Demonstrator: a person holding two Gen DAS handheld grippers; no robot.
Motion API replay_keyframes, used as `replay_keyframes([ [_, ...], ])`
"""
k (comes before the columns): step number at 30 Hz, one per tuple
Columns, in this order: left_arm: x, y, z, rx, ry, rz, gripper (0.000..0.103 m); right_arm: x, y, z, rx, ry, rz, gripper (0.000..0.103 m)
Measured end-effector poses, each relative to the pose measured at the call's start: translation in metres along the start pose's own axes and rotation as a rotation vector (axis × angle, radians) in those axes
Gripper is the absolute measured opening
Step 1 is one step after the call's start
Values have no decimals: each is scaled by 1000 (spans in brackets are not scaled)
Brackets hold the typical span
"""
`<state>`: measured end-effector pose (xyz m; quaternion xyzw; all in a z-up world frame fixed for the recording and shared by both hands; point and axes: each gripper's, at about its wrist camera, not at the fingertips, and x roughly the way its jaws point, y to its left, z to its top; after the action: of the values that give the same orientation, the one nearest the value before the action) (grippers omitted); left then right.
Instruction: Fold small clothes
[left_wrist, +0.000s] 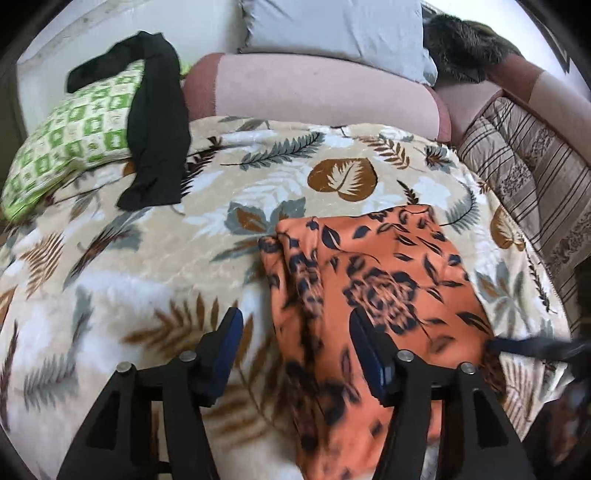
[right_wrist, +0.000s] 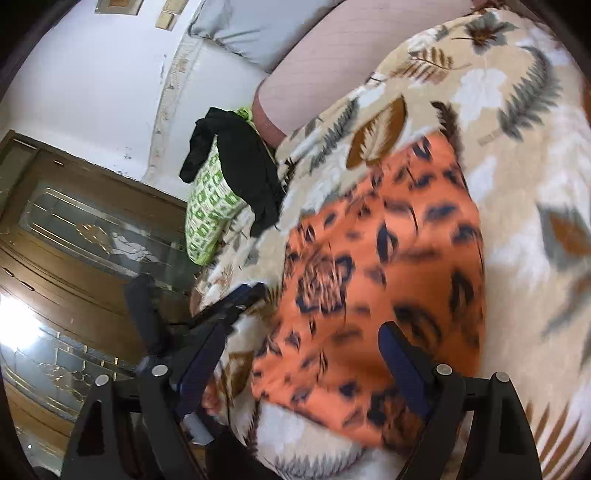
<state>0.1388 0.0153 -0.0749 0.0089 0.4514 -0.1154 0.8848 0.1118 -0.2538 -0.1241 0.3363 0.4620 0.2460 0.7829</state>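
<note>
A big leafy blanket (left_wrist: 155, 258) covers the bed. At ten o'clock sits a green pillow (left_wrist: 74, 140) — black clothes (left_wrist: 155, 122) lie over it. The orange flowery cloth (left_wrist: 369, 266) lies flat at three o'clock, under both grippers. Left gripper (left_wrist: 295, 332) and right gripper (right_wrist: 303, 350) — fingers spread wide, holding nothing.

1. The left wrist view looks forward between the left claw (left_wrist: 295, 354) fingers, close above the blanket (left_wrist: 147, 258), facing the pink bolster (left_wrist: 314, 88) and wall.
2. The right wrist view sits low over the orange cloth (right_wrist: 388, 258), rolled sideways, facing the wooden door (right_wrist: 74, 221) and wall.
3. Both views share the orange cloth (left_wrist: 388, 266), black garment (left_wrist: 155, 129), green pillow (left_wrist: 74, 136), bolster (right_wrist: 314, 66) and blanket (right_wrist: 517, 147).
</note>
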Motion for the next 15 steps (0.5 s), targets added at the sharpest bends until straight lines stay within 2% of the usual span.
replay_keyframes([
  [2, -17, -7, -9, 8, -15, 20, 62, 17, -12, -12, 6, 42, -101, 89],
  [4, -28, -10, -15, 6, -13, 23, 62, 24, -13, -17, 4, 58, -148, 88],
  [5, -36, -11, -18, 0, -26, 25, 63, 17, -1, -18, 2, 43, -155, 89],
  [7, -49, -11, -24, -21, -49, 46, 68, 4, 21, -20, -47, 12, -102, 89],
  [9, -56, -10, -30, -43, -63, 52, 71, -5, 37, -25, -108, -22, -103, 90],
  [11, -59, -11, -34, -50, -54, 62, 71, 6, 28, -30, -85, 0, -120, 94],
  [14, -70, -12, -41, -56, -54, 71, 71, 31, -3, -37, -15, 84, -202, 94],
  [15, -76, -11, -43, -54, -66, 71, 71, 22, 4, -39, -27, 45, -190, 94],
])
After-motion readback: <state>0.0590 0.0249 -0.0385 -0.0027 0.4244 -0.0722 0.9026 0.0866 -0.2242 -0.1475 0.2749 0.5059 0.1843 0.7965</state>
